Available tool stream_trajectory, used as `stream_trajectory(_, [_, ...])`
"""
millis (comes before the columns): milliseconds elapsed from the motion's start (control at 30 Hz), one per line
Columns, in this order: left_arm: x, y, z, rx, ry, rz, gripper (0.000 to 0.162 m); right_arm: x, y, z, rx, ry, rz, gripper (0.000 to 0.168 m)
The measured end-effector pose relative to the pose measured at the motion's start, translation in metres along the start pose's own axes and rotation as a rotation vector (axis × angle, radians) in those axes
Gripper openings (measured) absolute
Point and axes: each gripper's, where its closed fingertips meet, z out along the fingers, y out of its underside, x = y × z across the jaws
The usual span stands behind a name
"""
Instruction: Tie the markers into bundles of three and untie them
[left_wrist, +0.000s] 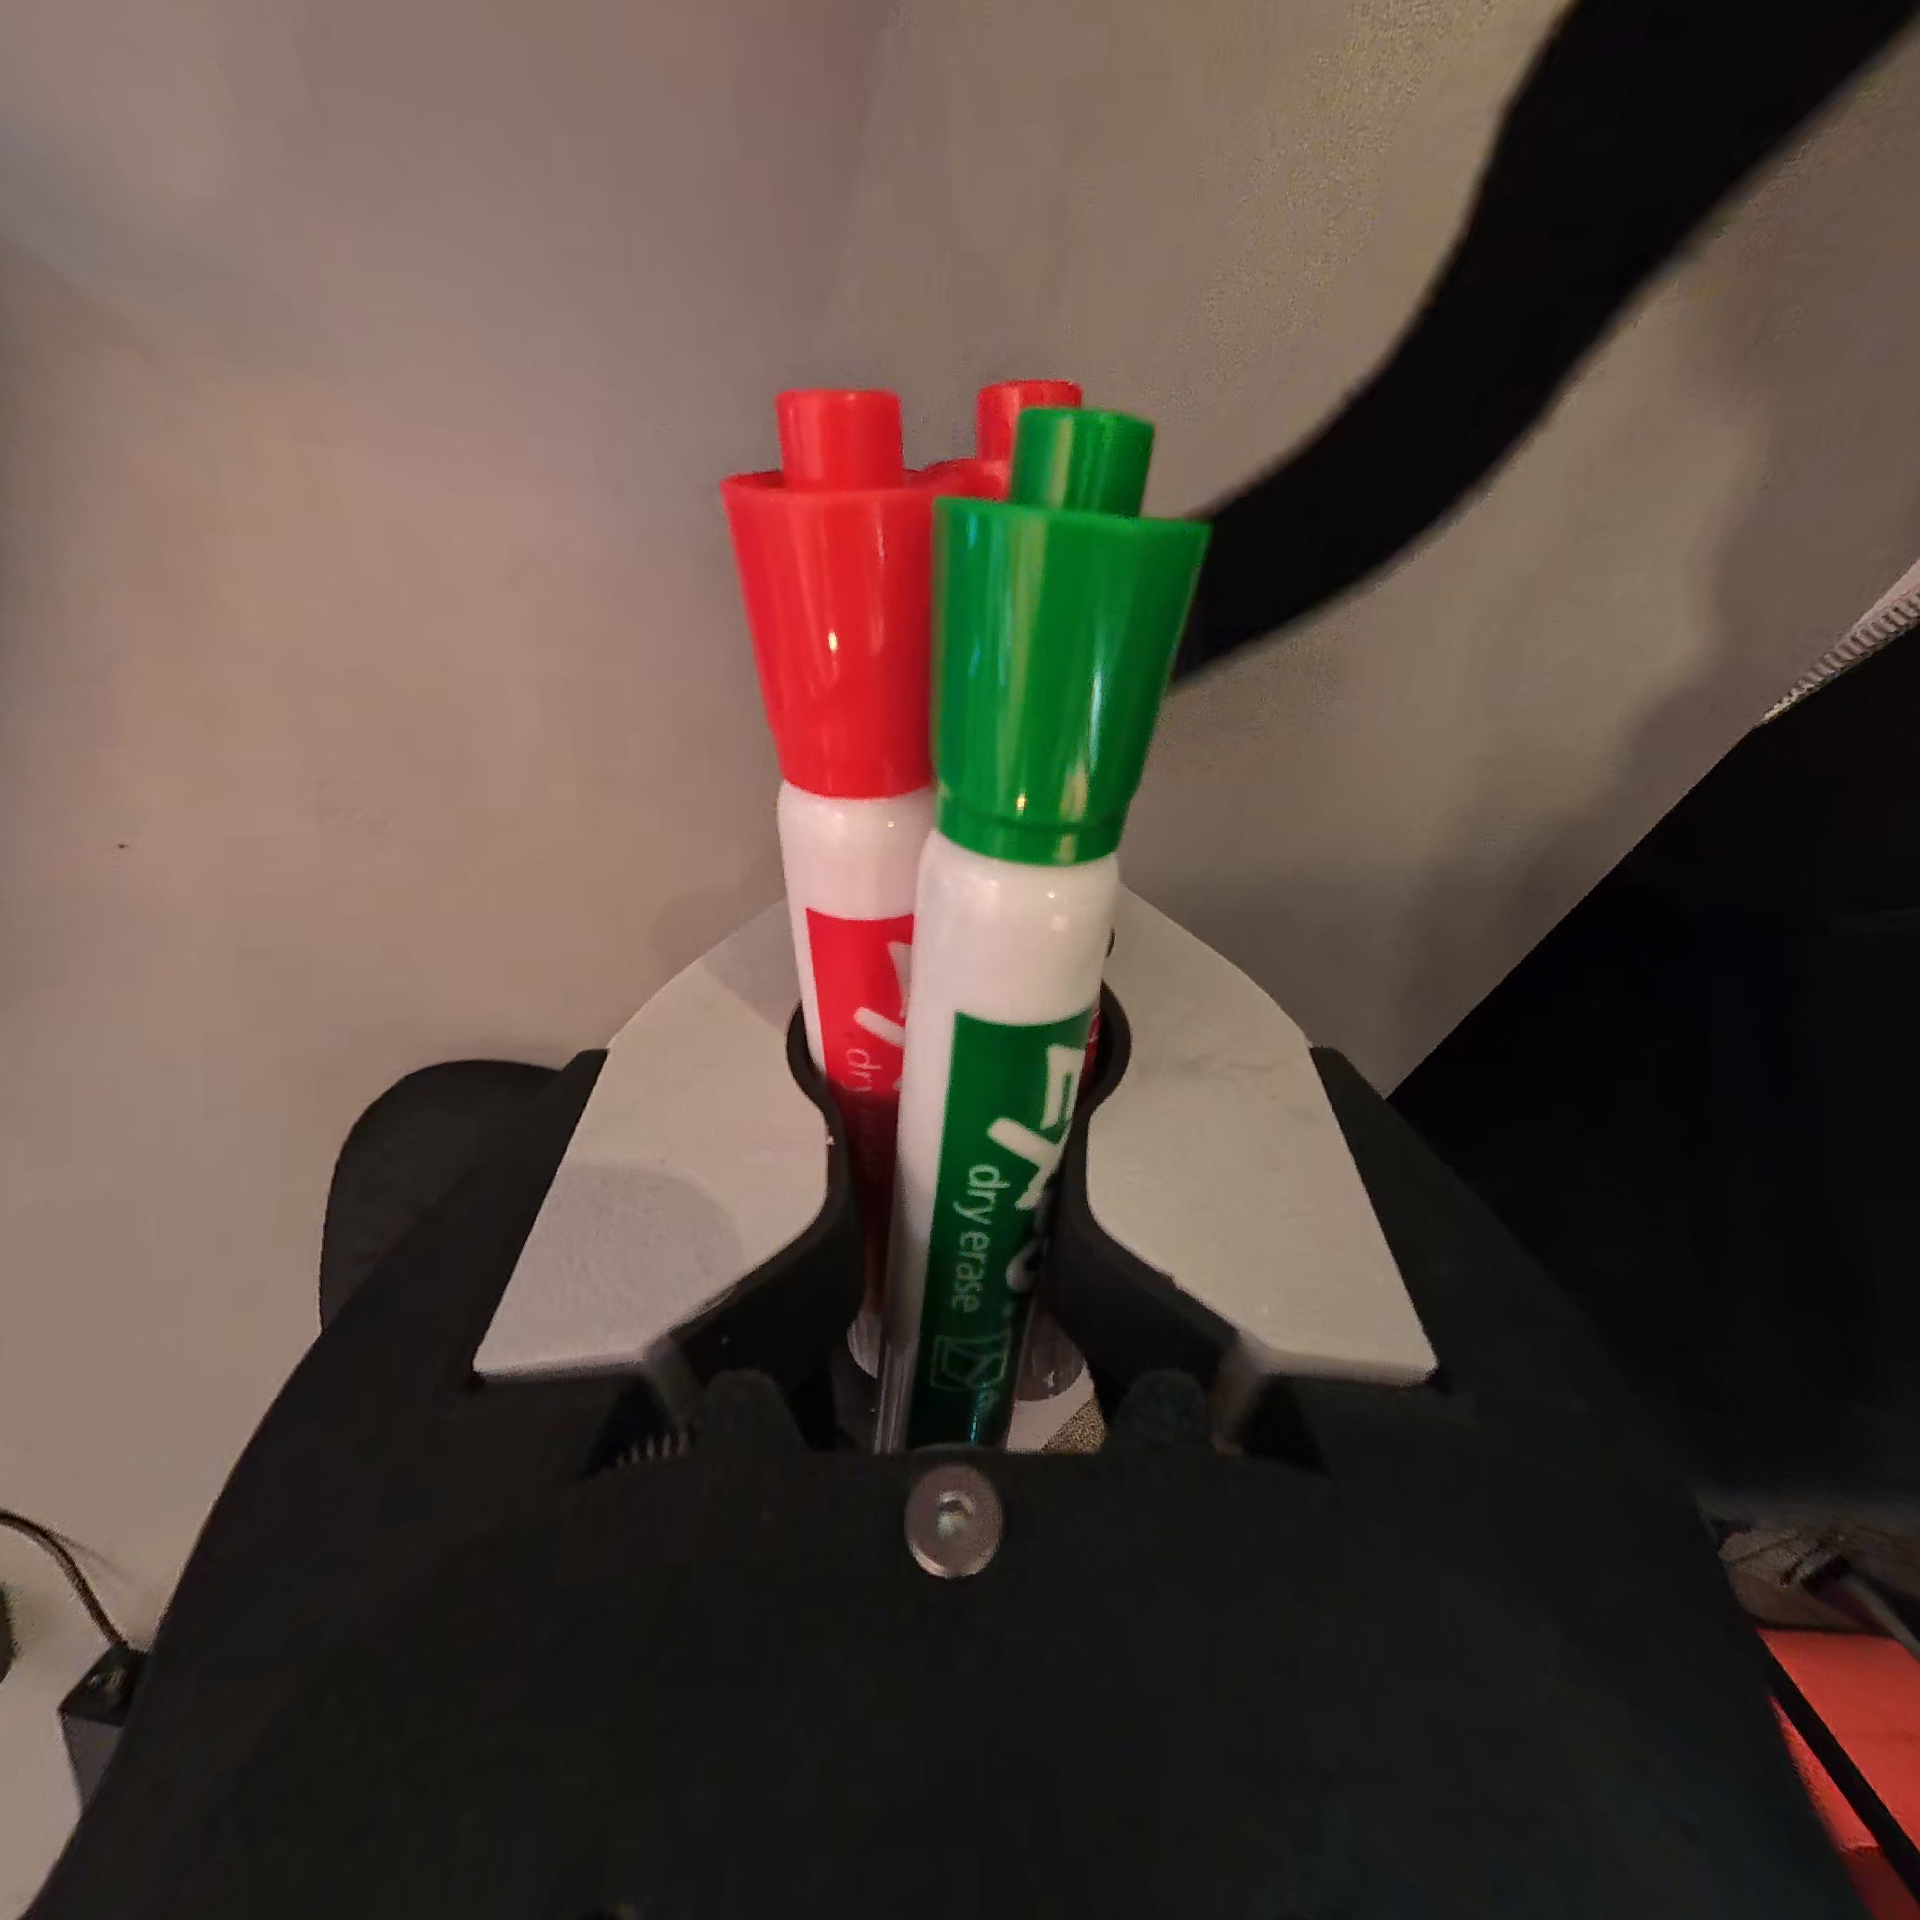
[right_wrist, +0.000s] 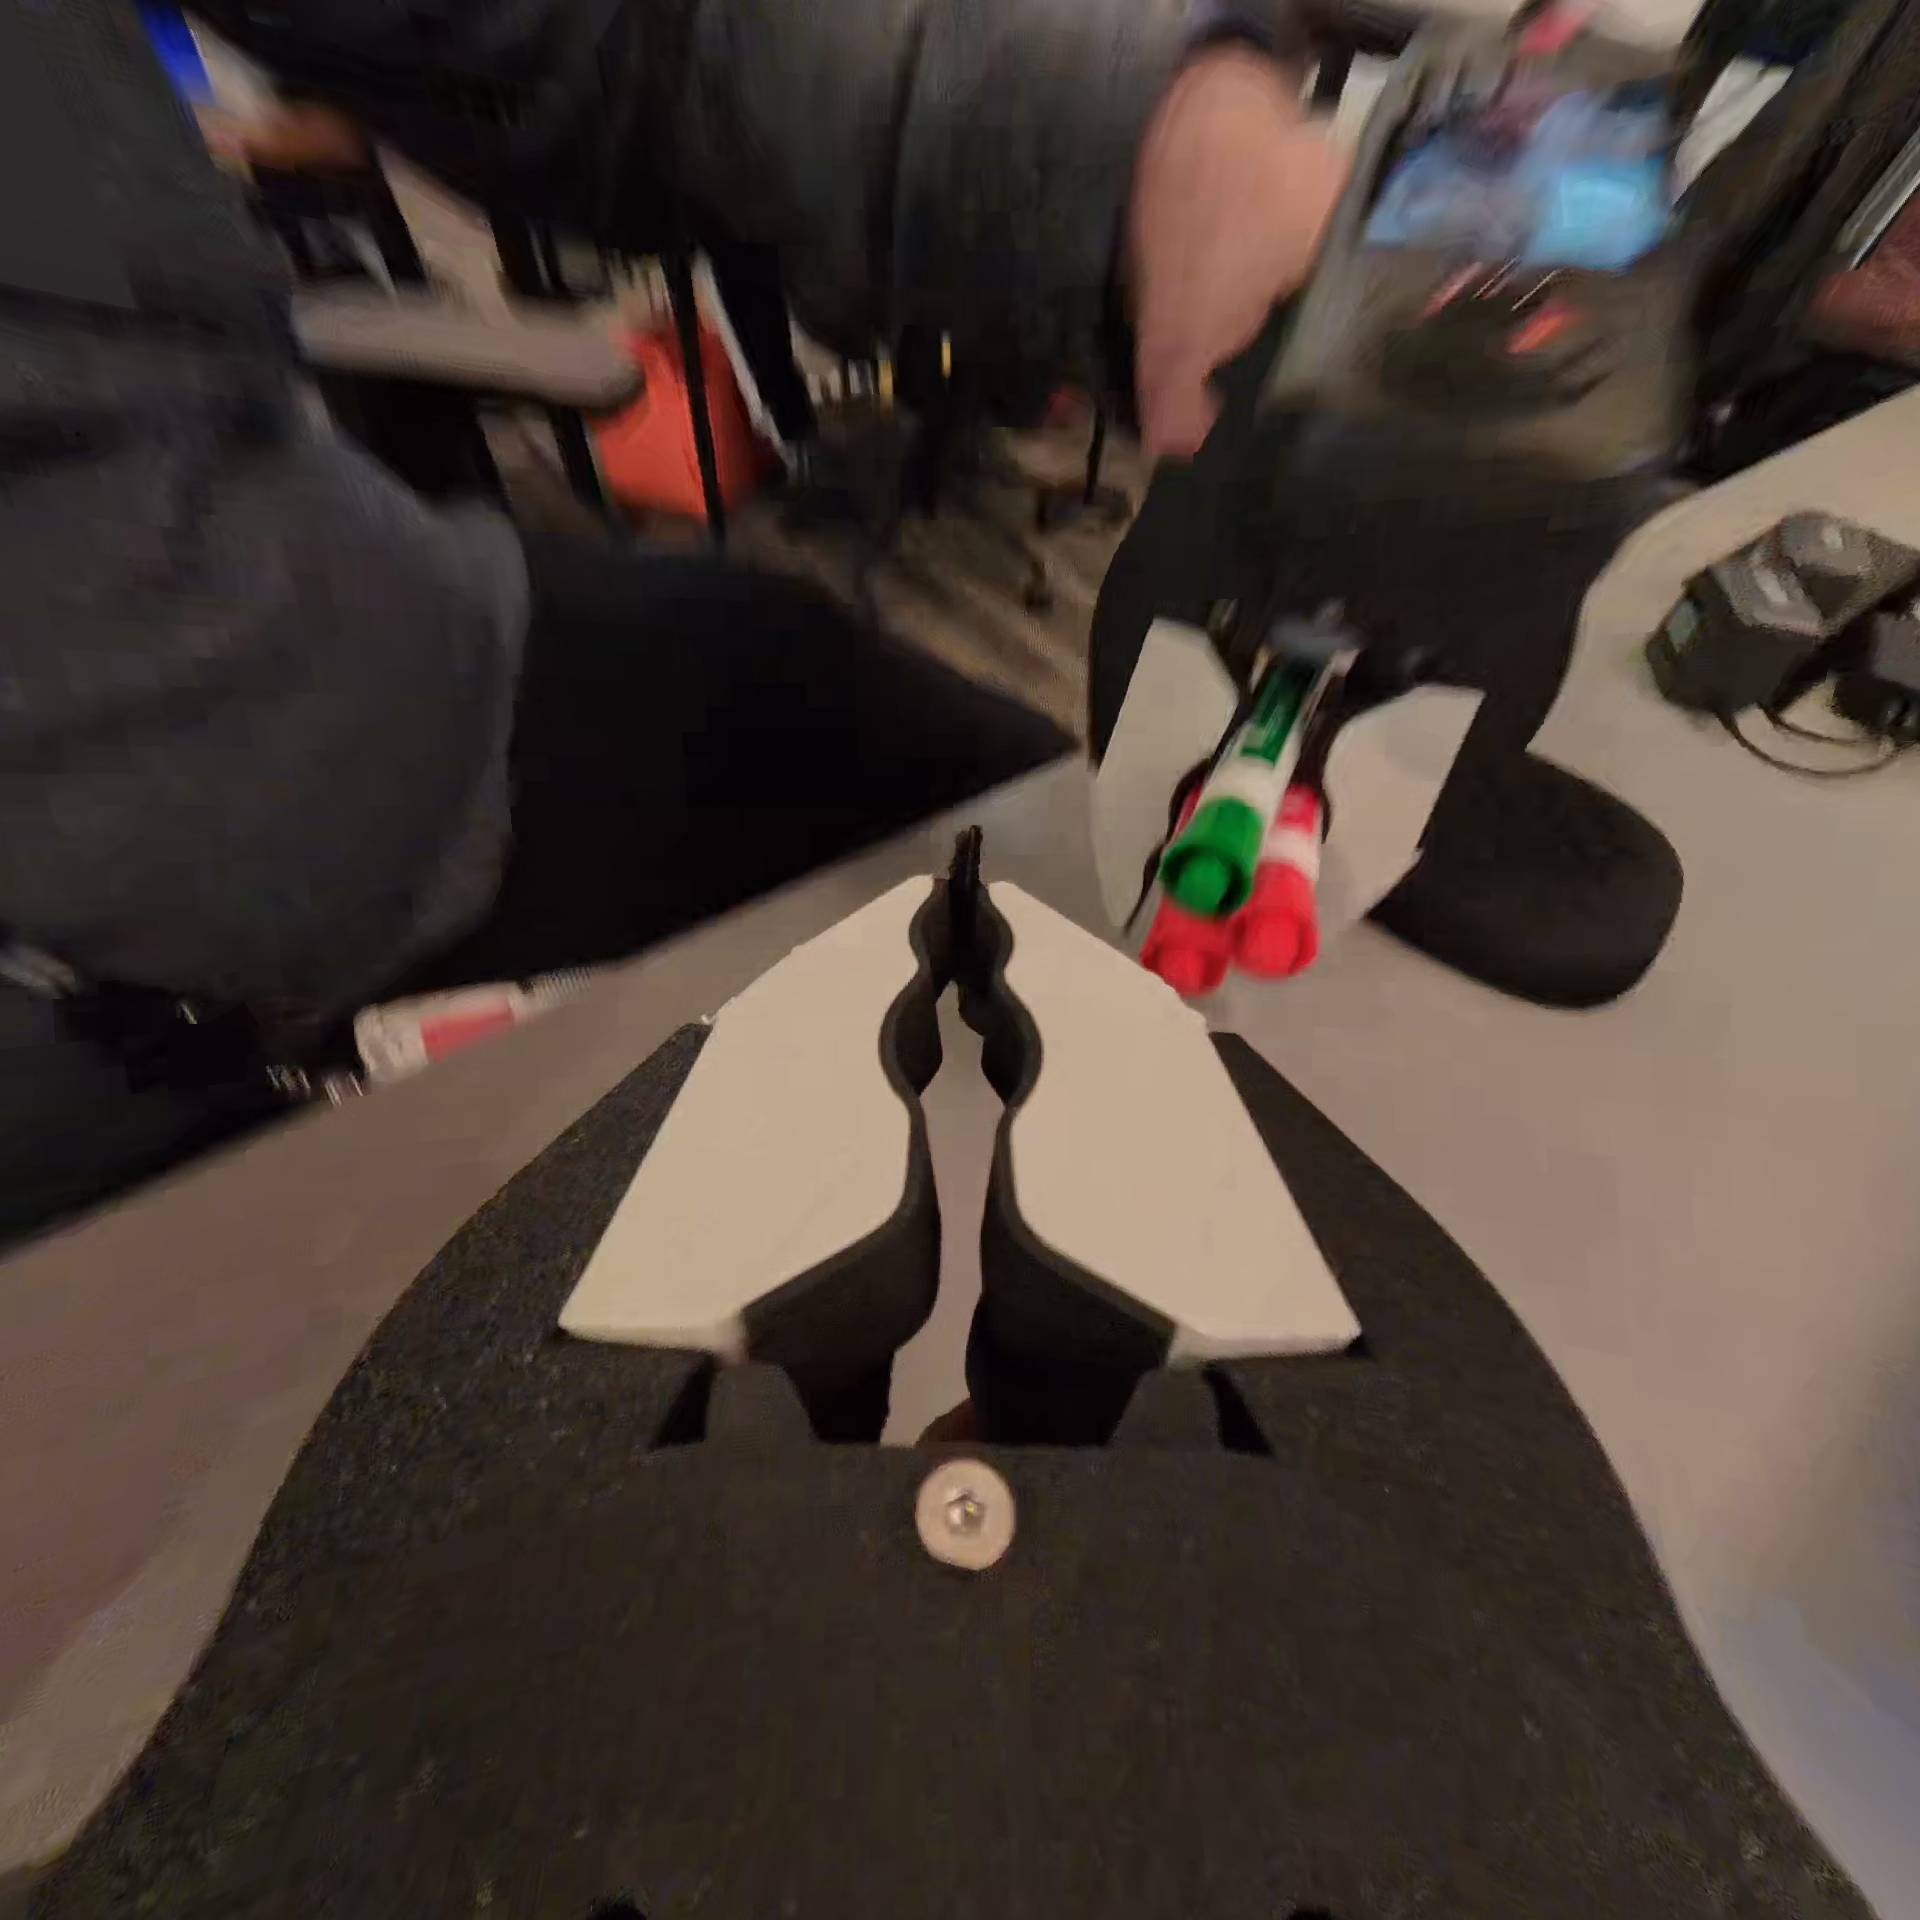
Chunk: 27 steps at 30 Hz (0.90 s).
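My left gripper (left_wrist: 956, 966) is shut on three markers held side by side, caps pointing away from me: a red one (left_wrist: 831, 644), a green one (left_wrist: 1060, 675) in front, and a second red one (left_wrist: 1029, 400) mostly hidden behind. The right wrist view shows this gripper (right_wrist: 1257, 821) tilted down over the table, with the green cap (right_wrist: 1210, 862) above the two red caps (right_wrist: 1278, 925). My right gripper (right_wrist: 966, 904) is shut, pinching a thin black band (right_wrist: 966, 862) that sticks out past its tips, to the left of the bundle.
The grey table (right_wrist: 1455, 1195) carries a black charger with a cable (right_wrist: 1787, 623) at the far right and a dark oval patch (right_wrist: 1538, 894) under the left gripper. Another red-and-white marker (right_wrist: 447, 1029) lies near the table's left edge. A person's hand (right_wrist: 1216, 260) holds the left gripper.
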Motion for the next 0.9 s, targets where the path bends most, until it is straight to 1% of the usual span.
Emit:
stream_trajectory(33, [0.001, -0.001, 0.001, -0.003, 0.002, 0.003, 0.041, 0.002, -0.010, 0.000, 0.061, -0.021, 0.036, 0.001])
stream_trajectory(67, [0.001, -0.002, 0.001, -0.007, 0.002, 0.011, 0.041, 0.010, -0.015, 0.002, 0.098, -0.014, 0.076, 0.002])
stream_trajectory(133, [0.004, -0.005, 0.001, -0.004, 0.007, 0.021, 0.041, 0.030, -0.014, 0.006, 0.138, 0.028, 0.176, 0.002])
stream_trajectory(233, [0.005, -0.009, -0.001, 0.003, 0.004, 0.040, 0.041, 0.055, -0.015, 0.003, 0.285, 0.028, 0.355, 0.002])
stream_trajectory(300, [0.006, -0.009, 0.000, -0.008, 0.005, 0.061, 0.042, 0.069, -0.010, 0.002, 0.332, 0.050, 0.420, 0.002])
stream_trajectory(367, [0.009, -0.012, -0.001, 0.001, 0.017, 0.074, 0.042, 0.078, -0.006, 0.002, 0.343, 0.057, 0.488, 0.002])
stream_trajectory(433, [0.007, -0.013, -0.001, -0.007, 0.005, 0.087, 0.042, 0.081, 0.000, 0.006, 0.313, 0.065, 0.503, 0.001])
stream_trajectory(533, [0.006, -0.016, -0.002, 0.005, 0.010, 0.093, 0.042, 0.090, 0.010, 0.009, 0.300, 0.091, 0.586, 0.002])
stream_trajectory(733, [0.008, -0.012, -0.006, -0.024, 0.035, 0.116, 0.042, 0.091, 0.023, 0.019, 0.302, 0.074, 0.696, 0.004])
stream_trajectory(833, [0.010, -0.008, -0.009, -0.066, 0.060, 0.140, 0.042, 0.092, 0.023, 0.020, 0.320, 0.074, 0.717, 0.011])
stream_trajectory(867, [0.010, -0.009, -0.011, -0.070, 0.069, 0.146, 0.042, 0.093, 0.024, 0.020, 0.320, 0.075, 0.725, 0.020])
stream_trajectory(900, [0.011, -0.009, -0.013, -0.076, 0.080, 0.151, 0.042, 0.093, 0.024, 0.020, 0.327, 0.079, 0.731, 0.024])
